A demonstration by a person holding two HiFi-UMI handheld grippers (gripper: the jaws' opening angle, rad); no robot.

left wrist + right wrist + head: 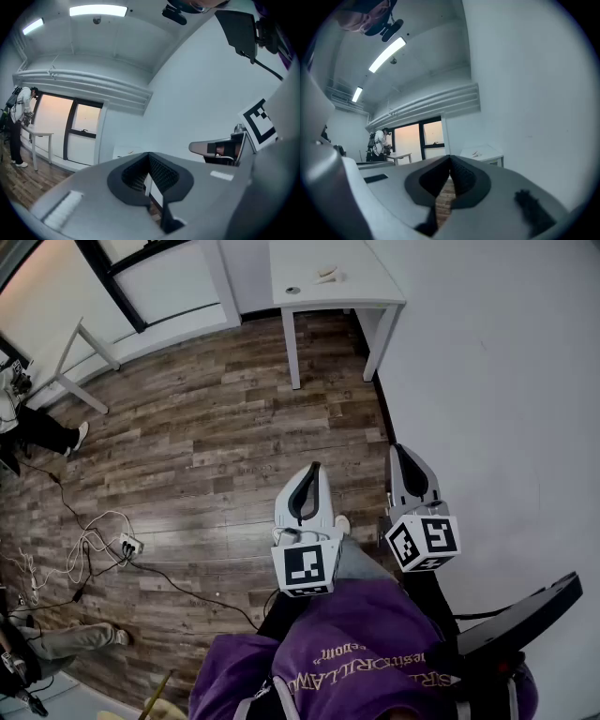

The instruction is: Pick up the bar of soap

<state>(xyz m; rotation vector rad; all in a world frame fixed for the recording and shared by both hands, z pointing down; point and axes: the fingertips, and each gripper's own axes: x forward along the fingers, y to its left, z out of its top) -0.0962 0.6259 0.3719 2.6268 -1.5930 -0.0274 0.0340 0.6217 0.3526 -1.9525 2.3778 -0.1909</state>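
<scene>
Both tongs are shut and empty: left gripper and right gripper are held side by side in front of the purple sweatshirt, pointing level across the wood floor toward a white table against the wall. Each gripper view shows its own pads meeting at the tip with nothing between them; only a sliver of floor or table shows through the slot behind the tips. Judgement: this is a carry posture. The jaws are together because nothing is in reach, and both point at the table because the work most likely lies there. No bar of soap can be positively identified. A small pale object lies on the far part of the tabletop, with a small round item near it to its left. The pale one is the likeliest candidate, but it is too small to confirm. The task looks not yet started: the table must be approached first, and then a pair of jaws must open. Views compared: the head view alone gives the layout — table well apart from the grippers, power strip and cables on the floor at left, a second table near the window. The gripper views alone show the ceiling lights, the orange-lit window and a standing person beside that second table. The right gripper view catches the tabletop items edge-on — the left one barely does.
</scene>
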